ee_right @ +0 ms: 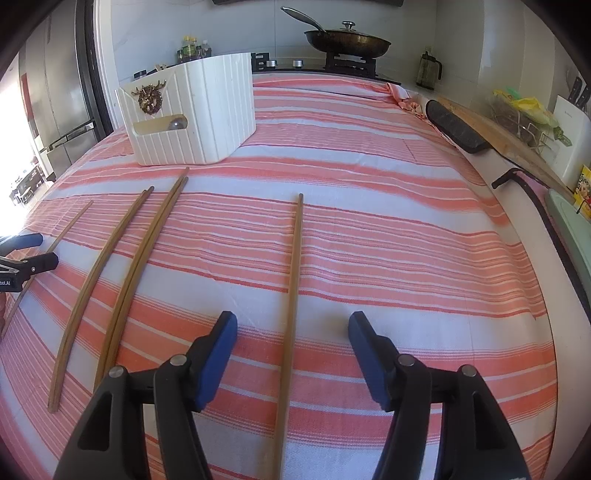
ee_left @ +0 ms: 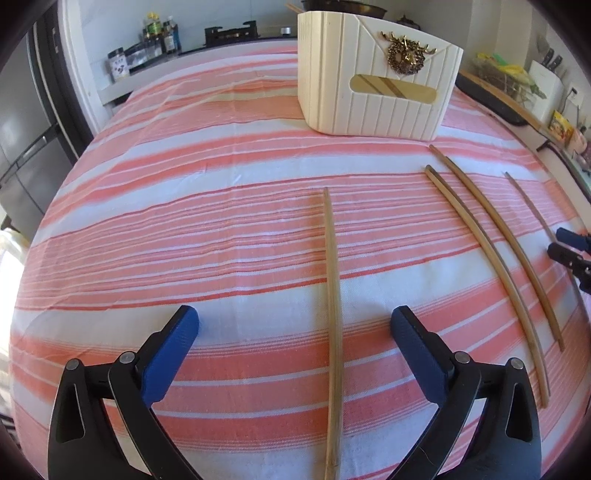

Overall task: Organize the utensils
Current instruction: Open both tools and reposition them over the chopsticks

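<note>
A pair of brown wooden chopsticks (ee_left: 332, 314) lies lengthwise on the striped cloth between the jaws of my left gripper (ee_left: 294, 315), which is open and not touching it. More chopsticks (ee_left: 491, 266) lie to its right, near my right gripper (ee_left: 561, 245). In the right wrist view another pair of chopsticks (ee_right: 293, 258) lies between the jaws of my open right gripper (ee_right: 292, 319), untouched. Further chopsticks (ee_right: 142, 266) lie to the left, by my left gripper (ee_right: 46, 250). A white ribbed holder (ee_left: 373, 85) (ee_right: 192, 110) with a gold deer ornament stands at the back.
The pink-and-white striped cloth (ee_right: 388, 229) covers the counter. A lidded pan (ee_right: 347, 40) sits on the stove behind. A black tray (ee_right: 458, 125) and a wooden board lie along the right edge. Bottles (ee_left: 159, 33) stand at the back left, beside a steel fridge (ee_left: 26, 122).
</note>
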### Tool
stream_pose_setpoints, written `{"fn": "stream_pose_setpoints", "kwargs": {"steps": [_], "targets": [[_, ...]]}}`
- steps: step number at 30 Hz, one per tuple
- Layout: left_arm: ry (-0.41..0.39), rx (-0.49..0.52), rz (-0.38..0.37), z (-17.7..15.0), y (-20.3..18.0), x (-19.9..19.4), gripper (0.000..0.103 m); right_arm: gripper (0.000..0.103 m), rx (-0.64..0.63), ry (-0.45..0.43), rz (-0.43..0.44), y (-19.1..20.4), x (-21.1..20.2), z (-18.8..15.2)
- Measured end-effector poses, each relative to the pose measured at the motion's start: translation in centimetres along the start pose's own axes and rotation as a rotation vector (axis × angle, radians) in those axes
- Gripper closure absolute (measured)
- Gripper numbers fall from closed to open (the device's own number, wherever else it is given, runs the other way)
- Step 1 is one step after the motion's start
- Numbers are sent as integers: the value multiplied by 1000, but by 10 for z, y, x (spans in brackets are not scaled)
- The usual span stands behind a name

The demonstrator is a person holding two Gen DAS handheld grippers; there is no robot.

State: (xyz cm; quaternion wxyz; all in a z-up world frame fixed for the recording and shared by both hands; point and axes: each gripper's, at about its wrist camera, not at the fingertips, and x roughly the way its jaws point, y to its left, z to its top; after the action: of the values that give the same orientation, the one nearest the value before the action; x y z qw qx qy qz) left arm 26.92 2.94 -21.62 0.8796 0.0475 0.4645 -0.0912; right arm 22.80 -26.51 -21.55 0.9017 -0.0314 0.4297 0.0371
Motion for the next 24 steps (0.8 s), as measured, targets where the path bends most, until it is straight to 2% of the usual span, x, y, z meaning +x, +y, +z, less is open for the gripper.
{"fn": "stream_pose_setpoints", "kwargs": {"steps": [20, 24], "targets": [[-9, -1, -1, -2, -1, -3, 0, 39, -1, -1, 0, 0, 1, -1], [15, 7, -13, -2, 0, -5, 1, 39, 1, -1, 3, -1, 0, -1]]}}
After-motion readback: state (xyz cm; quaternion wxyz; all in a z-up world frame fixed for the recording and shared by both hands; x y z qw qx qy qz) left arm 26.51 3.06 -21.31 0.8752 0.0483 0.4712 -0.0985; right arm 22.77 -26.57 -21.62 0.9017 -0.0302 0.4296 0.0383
